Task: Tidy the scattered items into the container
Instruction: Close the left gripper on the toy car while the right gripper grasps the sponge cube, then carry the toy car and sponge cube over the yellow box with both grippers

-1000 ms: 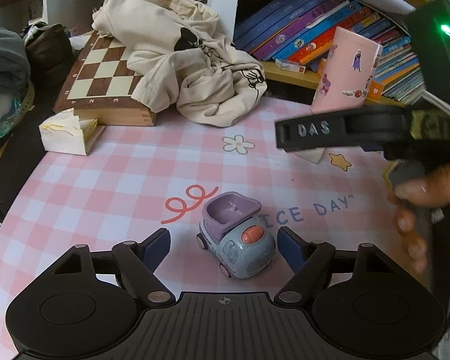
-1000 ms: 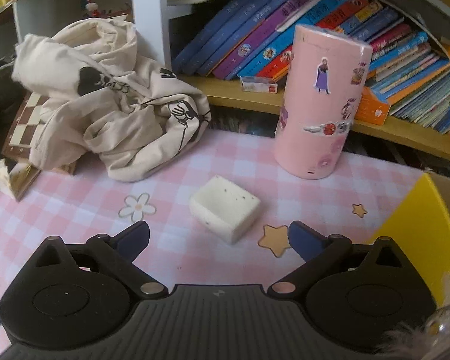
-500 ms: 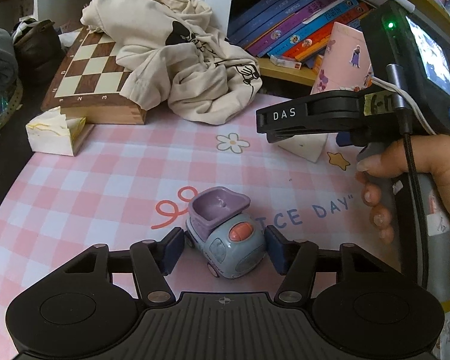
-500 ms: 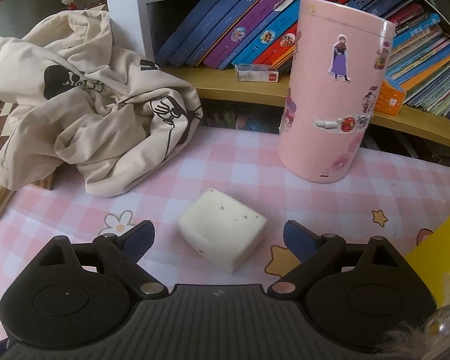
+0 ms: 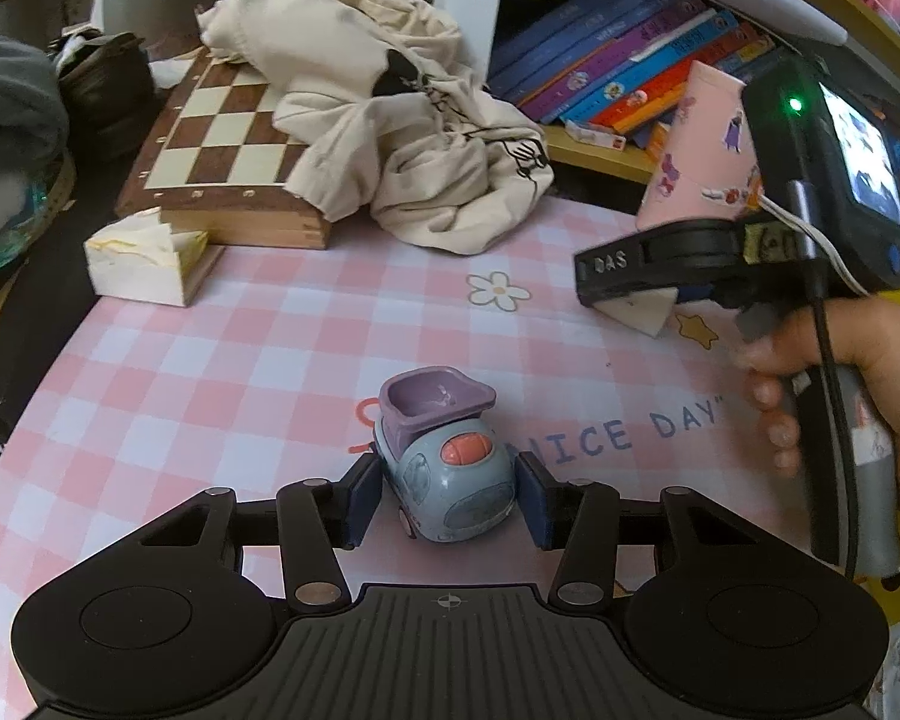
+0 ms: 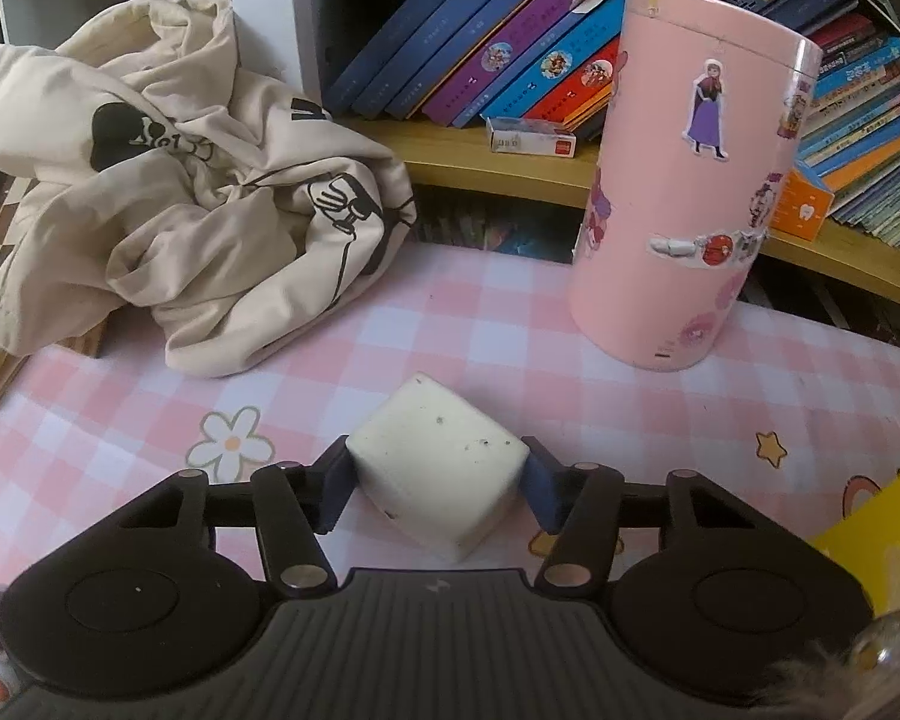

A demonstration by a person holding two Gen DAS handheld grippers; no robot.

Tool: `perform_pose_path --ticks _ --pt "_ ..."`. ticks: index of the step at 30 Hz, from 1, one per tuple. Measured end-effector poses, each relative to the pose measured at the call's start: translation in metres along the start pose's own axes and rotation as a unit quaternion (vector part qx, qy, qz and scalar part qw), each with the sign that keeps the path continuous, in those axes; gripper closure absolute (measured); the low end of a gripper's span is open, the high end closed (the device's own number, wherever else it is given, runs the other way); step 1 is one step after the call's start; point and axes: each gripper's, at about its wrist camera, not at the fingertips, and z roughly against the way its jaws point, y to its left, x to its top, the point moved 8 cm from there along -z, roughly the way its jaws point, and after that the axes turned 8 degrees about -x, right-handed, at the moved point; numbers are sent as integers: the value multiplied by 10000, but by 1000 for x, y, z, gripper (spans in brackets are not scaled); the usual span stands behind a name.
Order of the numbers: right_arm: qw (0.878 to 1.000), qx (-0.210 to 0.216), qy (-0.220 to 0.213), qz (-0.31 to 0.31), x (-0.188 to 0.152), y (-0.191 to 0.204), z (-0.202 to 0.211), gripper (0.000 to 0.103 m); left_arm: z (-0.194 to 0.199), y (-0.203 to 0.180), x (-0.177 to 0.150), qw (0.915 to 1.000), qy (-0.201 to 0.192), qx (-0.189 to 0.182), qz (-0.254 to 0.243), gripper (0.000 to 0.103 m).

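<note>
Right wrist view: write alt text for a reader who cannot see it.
The right gripper closes on a white block lying on a pink checked tablecloth. Behind stand a pink stickered canister, a crumpled cream garment and shelved books.

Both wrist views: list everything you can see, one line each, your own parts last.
toy car: one, blue and purple, on the mat between the left pads.
block: one, white, on the mat between the right pads.
tube: one, pink with stickers, upright at the mat's back.
cloth: one, cream, heaped partly over the chessboard.
chessboard: one, brown and cream, back left.
wedge: one, white and yellow, before the chessboard.
books: many, mixed colours, on the shelf.
mat: one, pink checked.
left gripper: black, blue pads.
right gripper: black, blue pads.
</note>
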Motion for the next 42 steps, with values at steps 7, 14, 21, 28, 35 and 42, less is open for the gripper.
perform_pose_path --ticks 7,14,21,28,35,42 --pt "9997 220 18 64 -15 10 29 49 22 4 -1 9998 -163 13 123 56" --pt "9989 442 -7 181 -38 17 66 49 46 7 -14 9996 -219 41 197 56" --pt "9983 518 60 245 -62 21 92 49 76 8 -29 9991 -333 22 279 56" --pt "9974 630 48 333 -87 24 126 49 106 7 -46 9985 -420 -15 350 56" --pt "9965 719 -38 429 -110 18 169 49 138 -7 -58 9977 -589 -210 262 56" --pt "9947 649 -176 779 -149 7 215 49 180 -22 -77 9965 -732 -407 76 56"
